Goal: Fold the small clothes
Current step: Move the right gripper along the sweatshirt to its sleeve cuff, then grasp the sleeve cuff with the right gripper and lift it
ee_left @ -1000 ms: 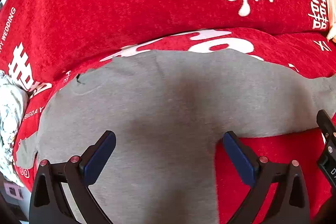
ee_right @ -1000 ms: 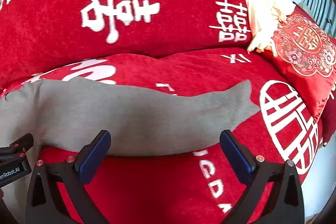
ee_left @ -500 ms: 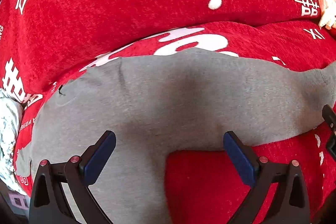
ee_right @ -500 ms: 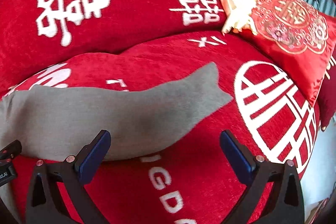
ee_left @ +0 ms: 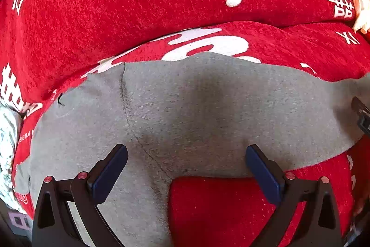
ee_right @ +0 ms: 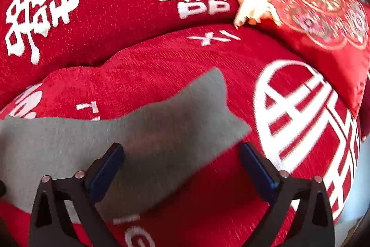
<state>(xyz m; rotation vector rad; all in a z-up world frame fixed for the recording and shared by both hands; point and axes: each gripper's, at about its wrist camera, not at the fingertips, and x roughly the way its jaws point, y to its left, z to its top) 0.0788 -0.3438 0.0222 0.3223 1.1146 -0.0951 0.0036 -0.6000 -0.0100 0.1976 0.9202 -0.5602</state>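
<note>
A small pair of grey knit trousers [ee_left: 208, 112] lies spread flat on a red sofa cover with white lettering [ee_left: 115, 4]. The left gripper [ee_left: 186, 168] hovers wide open above its crotch; the right gripper [ee_right: 181, 162], jaws just narrowing yet gaping empty, above one leg.

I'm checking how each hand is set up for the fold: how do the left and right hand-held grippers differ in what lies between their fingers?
The left hand-held gripper straddles the crotch of the grey trousers, where the legs fork; the right hand-held gripper sits over one leg near its cuff. The left view is sharp, the right blurred; the right jaws have just been closing a little. Both stand wide open, gripping nothing, over the red cover.
</note>
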